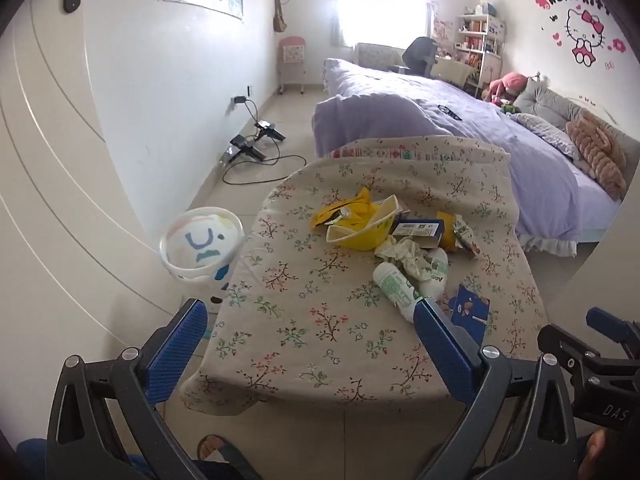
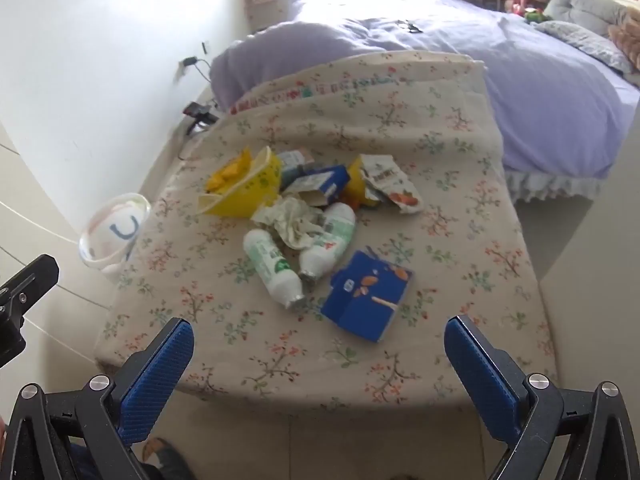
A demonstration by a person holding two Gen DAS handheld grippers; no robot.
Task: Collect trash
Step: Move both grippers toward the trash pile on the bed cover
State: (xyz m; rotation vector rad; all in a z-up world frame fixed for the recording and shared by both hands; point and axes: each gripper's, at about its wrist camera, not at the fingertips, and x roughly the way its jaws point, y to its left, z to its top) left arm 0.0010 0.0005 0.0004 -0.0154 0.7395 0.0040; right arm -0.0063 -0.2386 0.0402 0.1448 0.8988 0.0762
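A pile of trash lies on a floral-cloth table (image 1: 304,328) (image 2: 224,320): a yellow paper bowl (image 1: 360,232) (image 2: 244,192), two white-green bottles (image 1: 394,284) (image 2: 276,268), crumpled paper (image 1: 404,254) (image 2: 292,220), a blue flattened carton (image 1: 470,312) (image 2: 366,296), a small blue box (image 1: 418,230) (image 2: 320,182) and a snack pouch (image 2: 394,184). A white bin with a liner (image 1: 202,244) (image 2: 114,234) stands on the floor left of the table. My left gripper (image 1: 310,316) and right gripper (image 2: 318,332) are both open and empty, held near the table's front edge.
A bed with purple bedding (image 1: 460,120) (image 2: 480,48) lies beyond the table. Chargers and cables (image 1: 252,148) lie on the floor by the left wall. A white door (image 1: 48,200) is at the left. A sandalled foot (image 1: 224,452) shows below the table.
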